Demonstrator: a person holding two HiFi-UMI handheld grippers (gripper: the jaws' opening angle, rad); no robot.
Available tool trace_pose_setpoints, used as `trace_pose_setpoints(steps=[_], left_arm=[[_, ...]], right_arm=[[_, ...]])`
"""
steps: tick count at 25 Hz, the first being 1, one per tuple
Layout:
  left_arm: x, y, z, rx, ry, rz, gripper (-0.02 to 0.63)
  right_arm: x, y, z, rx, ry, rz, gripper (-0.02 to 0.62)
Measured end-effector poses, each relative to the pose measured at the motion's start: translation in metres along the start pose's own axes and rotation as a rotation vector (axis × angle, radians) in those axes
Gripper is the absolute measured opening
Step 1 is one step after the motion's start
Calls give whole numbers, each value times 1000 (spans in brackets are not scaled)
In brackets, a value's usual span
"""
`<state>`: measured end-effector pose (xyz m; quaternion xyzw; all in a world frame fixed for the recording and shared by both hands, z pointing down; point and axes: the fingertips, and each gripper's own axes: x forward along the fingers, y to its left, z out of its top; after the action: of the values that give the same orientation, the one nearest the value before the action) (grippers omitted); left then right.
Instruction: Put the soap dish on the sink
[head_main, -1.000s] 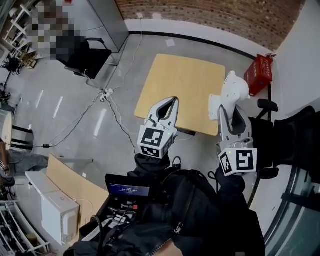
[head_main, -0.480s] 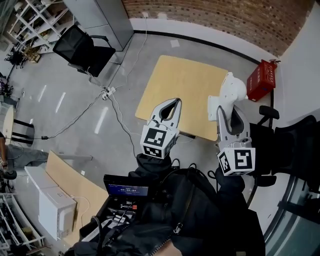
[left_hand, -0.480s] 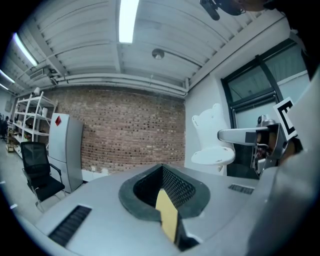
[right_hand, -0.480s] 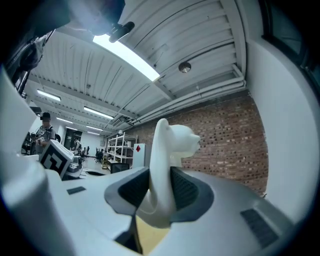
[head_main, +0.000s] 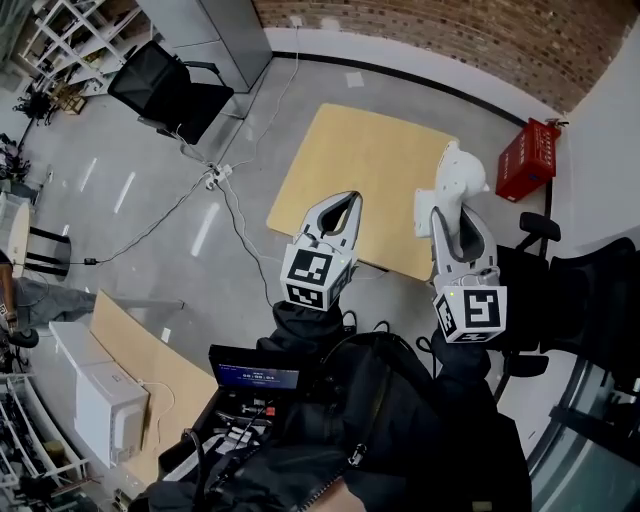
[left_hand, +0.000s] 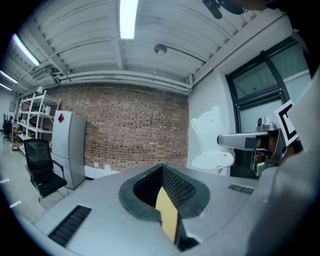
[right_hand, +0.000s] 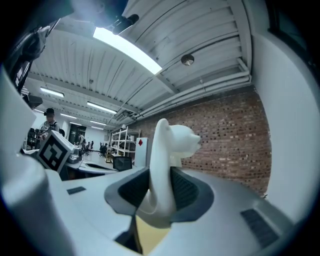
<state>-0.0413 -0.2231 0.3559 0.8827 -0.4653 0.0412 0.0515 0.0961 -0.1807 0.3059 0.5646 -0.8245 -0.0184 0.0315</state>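
The white, animal-shaped soap dish (head_main: 458, 178) hangs over the right edge of the wooden table (head_main: 350, 170), and my right gripper (head_main: 452, 215) is shut on its lower part. In the right gripper view the soap dish (right_hand: 165, 160) stands upright between the dark pads (right_hand: 187, 192) of the right gripper (right_hand: 162, 187). My left gripper (head_main: 345, 205) hovers over the table's near edge, its fingers meeting at the tips with nothing in them. From the left gripper (left_hand: 162, 172) view, the soap dish (left_hand: 212, 145) shows to the right. No sink is in view.
A red box (head_main: 520, 150) stands on the floor by the white wall at right. Black chairs stand at top left (head_main: 165, 85) and right (head_main: 590, 290). Cables (head_main: 215, 185) run across the grey floor. An open case with a screen (head_main: 255, 380) sits near my body.
Both grippers have drifted slightly forward over the table's near edge, the right one still holding the soap dish. The head camera has shifted a little.
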Motion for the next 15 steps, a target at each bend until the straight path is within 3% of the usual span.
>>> trace_pose_setpoints(steps=[15], left_arm=[[17, 1, -39, -24, 98, 12, 3]], right_arm=[[26, 3, -72, -181, 181, 70, 135]])
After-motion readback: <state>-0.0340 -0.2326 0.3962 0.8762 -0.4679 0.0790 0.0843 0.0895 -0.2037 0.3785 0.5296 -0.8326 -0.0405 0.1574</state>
